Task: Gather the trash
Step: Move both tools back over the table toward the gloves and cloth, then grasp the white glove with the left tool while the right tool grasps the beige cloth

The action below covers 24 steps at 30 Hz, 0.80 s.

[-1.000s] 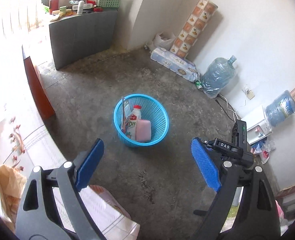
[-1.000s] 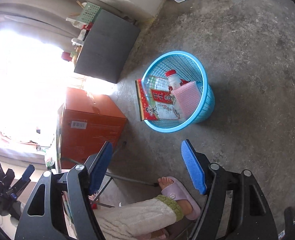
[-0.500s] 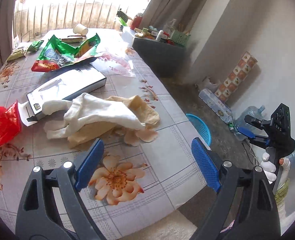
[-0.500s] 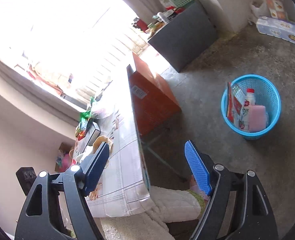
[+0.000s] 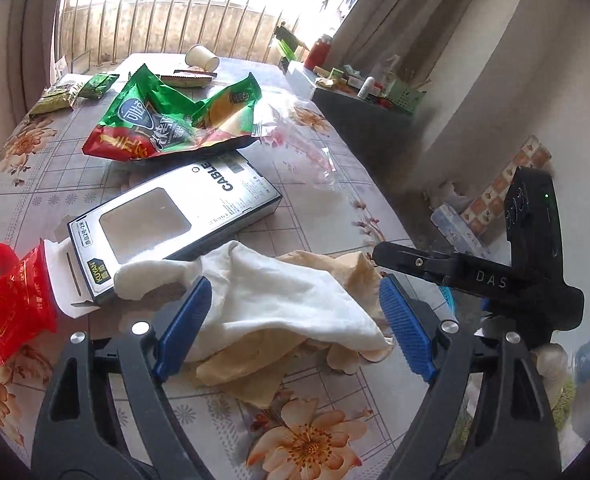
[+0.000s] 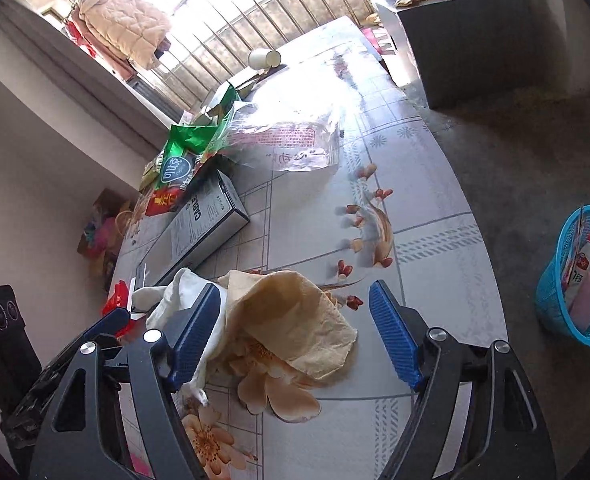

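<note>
Now both tongs are hanging over the near end of the counter, angled down at the same heap. The left tongs are standing wide, and their jaws have just been closing a little; the white cloth is lying between the blue pads, the left pad at its edge, but no pad is visibly pressing, so nothing is gripped yet. The right tongs are also wide, jaws just narrowed slightly, straddling the tan crumpled paper that is sitting under and beside the cloth; again no grip. Judgement: both are bracketing the soft heap because it is the nearest trash and too floppy for one pinch. Beyond the left tongs, the windowed cable box is lying flat with the cloth draped on its corner; the red wrapper is to their left, the green snack bag and a tipped paper cup farther ahead. The blue basket, already holding a bottle and packets, is standing on the floor well to the right of the right tongs.
</note>
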Each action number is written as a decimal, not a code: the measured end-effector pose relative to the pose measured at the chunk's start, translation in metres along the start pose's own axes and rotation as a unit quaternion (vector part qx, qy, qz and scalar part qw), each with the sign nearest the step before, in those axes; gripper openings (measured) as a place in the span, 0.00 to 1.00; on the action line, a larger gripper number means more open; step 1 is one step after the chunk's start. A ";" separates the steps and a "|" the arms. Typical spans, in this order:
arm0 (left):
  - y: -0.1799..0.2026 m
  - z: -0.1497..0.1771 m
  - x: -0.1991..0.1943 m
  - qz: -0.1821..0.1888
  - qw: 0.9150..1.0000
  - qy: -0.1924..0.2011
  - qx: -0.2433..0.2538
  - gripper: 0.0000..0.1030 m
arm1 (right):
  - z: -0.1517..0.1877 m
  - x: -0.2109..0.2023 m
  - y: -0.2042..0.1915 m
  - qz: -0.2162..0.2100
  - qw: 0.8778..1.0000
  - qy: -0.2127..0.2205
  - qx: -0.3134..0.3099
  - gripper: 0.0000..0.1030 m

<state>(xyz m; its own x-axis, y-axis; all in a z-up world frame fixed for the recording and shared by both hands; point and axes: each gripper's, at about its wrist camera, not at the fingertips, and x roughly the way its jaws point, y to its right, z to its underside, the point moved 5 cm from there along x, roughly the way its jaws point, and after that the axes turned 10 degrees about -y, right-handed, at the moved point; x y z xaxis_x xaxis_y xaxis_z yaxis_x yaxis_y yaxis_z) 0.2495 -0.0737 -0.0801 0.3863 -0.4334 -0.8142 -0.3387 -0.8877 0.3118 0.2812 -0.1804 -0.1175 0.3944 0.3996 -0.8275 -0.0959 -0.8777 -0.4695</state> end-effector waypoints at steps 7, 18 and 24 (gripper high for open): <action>-0.008 0.002 0.042 -0.041 0.998 -0.049 0.018 0.49 | 0.003 0.019 -0.014 0.071 0.996 -0.002 -0.056 0.56; -0.020 0.021 0.022 -0.002 0.999 -0.030 -0.018 0.07 | 0.029 0.011 -0.011 0.104 0.992 0.009 -0.076 0.08; -0.028 0.035 -0.039 0.030 0.998 0.022 -0.042 0.06 | 0.052 -0.007 0.006 0.083 0.996 0.015 -0.043 0.05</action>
<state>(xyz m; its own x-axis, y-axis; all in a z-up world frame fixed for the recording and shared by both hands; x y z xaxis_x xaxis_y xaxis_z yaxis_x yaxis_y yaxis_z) 0.2142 -0.0264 -0.0740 0.4057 -0.4916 -0.7705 -0.2899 -0.8687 0.4016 0.2307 -0.1744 -0.1303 0.4066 0.2410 -0.8813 -0.0829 -0.9509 -0.2983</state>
